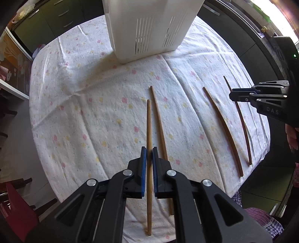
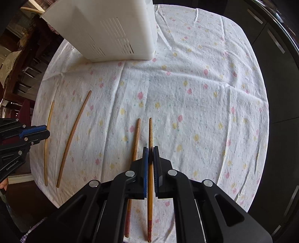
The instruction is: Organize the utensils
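Several wooden chopsticks lie on a floral tablecloth. My left gripper (image 1: 149, 150) is shut on a light chopstick (image 1: 149, 127), with a darker chopstick (image 1: 158, 119) lying just to its right. My right gripper (image 2: 150, 149) is shut on a dark-ended chopstick (image 2: 150, 130), with its mate (image 2: 136, 138) lying just to its left. A white slotted utensil holder (image 1: 149, 28) stands at the far side of the table; it also shows in the right wrist view (image 2: 110, 31). Each gripper appears at the edge of the other's view, the right gripper (image 1: 243, 96) and the left gripper (image 2: 40, 133).
The table (image 1: 78, 89) is round, and its cloth hangs over the edges. Dark kitchen cabinets (image 1: 56, 16) stand behind it. A red chair (image 1: 16, 203) sits at the lower left. The two left-hand chopsticks (image 2: 72, 138) lie at the table's left in the right wrist view.
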Available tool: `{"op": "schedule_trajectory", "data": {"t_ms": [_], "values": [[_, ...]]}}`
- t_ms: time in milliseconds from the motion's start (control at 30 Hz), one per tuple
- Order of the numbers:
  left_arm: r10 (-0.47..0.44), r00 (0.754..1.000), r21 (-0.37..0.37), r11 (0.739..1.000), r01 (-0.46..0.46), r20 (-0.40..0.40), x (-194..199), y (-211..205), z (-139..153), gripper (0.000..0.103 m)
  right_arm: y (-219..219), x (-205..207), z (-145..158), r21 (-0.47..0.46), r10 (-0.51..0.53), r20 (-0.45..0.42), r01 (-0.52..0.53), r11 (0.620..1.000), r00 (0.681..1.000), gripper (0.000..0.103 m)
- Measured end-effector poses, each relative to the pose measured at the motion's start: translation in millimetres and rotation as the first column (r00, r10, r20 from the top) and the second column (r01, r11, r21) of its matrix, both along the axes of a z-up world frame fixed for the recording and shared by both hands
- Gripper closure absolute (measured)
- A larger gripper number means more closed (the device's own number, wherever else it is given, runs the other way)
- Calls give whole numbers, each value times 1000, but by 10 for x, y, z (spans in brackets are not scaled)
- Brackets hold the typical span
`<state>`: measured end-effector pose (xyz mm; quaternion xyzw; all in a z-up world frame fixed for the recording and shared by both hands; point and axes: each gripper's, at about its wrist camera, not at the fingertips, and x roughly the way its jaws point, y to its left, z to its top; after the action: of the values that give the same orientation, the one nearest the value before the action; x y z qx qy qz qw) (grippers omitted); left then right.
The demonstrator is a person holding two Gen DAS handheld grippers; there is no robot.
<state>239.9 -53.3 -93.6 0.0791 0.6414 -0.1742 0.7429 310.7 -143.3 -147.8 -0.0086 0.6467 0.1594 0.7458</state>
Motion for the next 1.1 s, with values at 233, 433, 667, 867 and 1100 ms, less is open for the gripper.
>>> {"op": "schedule_trajectory", "data": {"t_ms": [233,433,667,867,1100], "values": [[-6,998,-54,998,9,57,-130,62,314,97,-261,-386,587,137,-20,146,0,991,989,97],[-6,991,-94,995,18,130,-188,54,626,97,-385,-740,986,194,-32,260,-20,981,965,97],[-15,981,-113,993,37,191,-240,2,868,97,-394,-841,1292,208,-39,352,-37,977,935,97],[-25,969,-129,990,58,247,-225,-78,1087,97,-399,-815,1480,221,-49,398,-44,974,916,97],[-7,942,-163,984,65,335,-137,-134,1486,97,-394,-792,1756,236,-60,448,-53,970,892,97]]}}
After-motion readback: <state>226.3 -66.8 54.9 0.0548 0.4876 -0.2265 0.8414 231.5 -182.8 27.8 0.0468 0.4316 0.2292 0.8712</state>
